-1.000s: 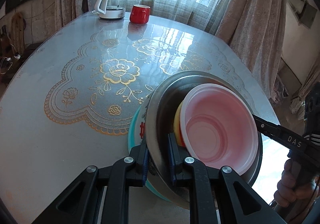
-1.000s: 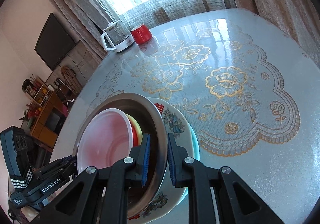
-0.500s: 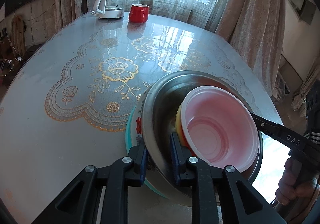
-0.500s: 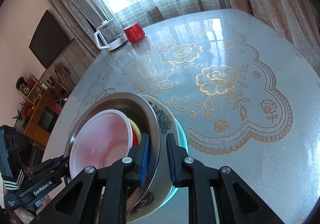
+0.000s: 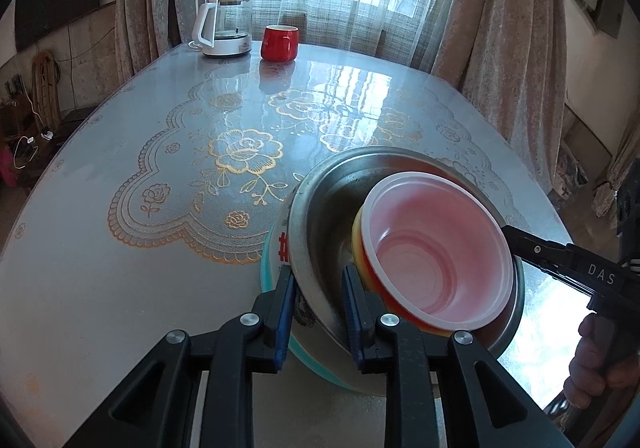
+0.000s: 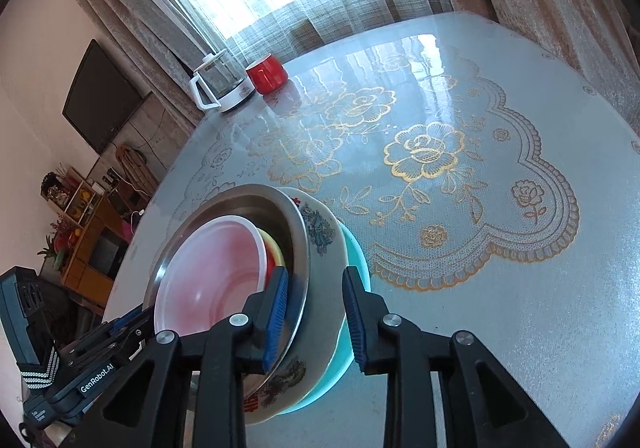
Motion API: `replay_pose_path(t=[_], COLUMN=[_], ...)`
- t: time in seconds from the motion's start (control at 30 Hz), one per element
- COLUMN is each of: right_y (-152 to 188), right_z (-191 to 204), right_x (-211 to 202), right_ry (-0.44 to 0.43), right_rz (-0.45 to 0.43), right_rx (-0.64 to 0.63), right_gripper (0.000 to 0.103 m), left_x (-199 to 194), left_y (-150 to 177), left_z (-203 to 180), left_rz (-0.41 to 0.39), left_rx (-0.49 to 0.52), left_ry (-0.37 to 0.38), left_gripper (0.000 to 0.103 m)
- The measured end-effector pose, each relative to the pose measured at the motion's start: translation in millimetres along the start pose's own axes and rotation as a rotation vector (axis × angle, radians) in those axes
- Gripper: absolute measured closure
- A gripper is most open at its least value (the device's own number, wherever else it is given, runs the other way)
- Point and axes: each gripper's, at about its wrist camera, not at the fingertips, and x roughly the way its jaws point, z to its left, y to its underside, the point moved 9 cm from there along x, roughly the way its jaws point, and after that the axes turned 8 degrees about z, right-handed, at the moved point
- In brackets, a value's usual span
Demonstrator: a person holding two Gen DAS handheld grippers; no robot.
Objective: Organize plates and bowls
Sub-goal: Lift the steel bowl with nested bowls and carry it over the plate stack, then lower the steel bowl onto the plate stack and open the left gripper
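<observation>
On the far left of the glossy grey tabletop [image 5: 100,248], with its gold rose pattern, a white-handled glass kettle [image 5: 224,28] and a red ceramic mug [image 5: 279,42] stand side by side by the curtained window, well apart from the work.

At the near edge sits the nested stack, largest at the bottom so each piece cradles the next: a teal plate [image 6: 354,248], a white flower-printed ceramic bowl [image 6: 320,228], a wide stainless steel bowl [image 5: 324,208], thin yellow and red bowls showing only as rims, and a translucent pink plastic bowl [image 5: 436,248] leaning toward the right inside the steel one.

The left gripper [image 5: 318,312] straddles the steel bowl's near left rim, and its jaws have just been opening to a narrow gap; the pads look clear of the metal. The right gripper [image 6: 314,312] straddles the steel and ceramic rims on the opposite side, its jaws likewise just opened and apparently slack. Probably both held the stack level while setting it down and are now letting go.
</observation>
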Motion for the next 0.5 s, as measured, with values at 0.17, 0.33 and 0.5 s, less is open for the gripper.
replay_pose_path(t=[0.17,0.33,0.5], right_y=[5.9,9.6,11.3], right_z=[-3.4,-3.7,-4.0], right_x=[0.3,3.2,4.2], right_ry=[-0.020,-0.039,-0.057], right_rz=[0.004,0.021,0.020], right_rx=[0.024,0.041,0.052], right_gripper=[0.068,0.066,0.064], left_x=[-4.7,-9.4,-9.2], left_y=[1.1,1.0,0.5], left_z=[-0.5,0.0,1.3], left_rz=[-0.018,-0.035,-0.037], left_rx=[0.003,0.009,-0.005], left_ry=[-0.010,-0.024,-0.018], left_gripper=[0.079,0.079,0.079])
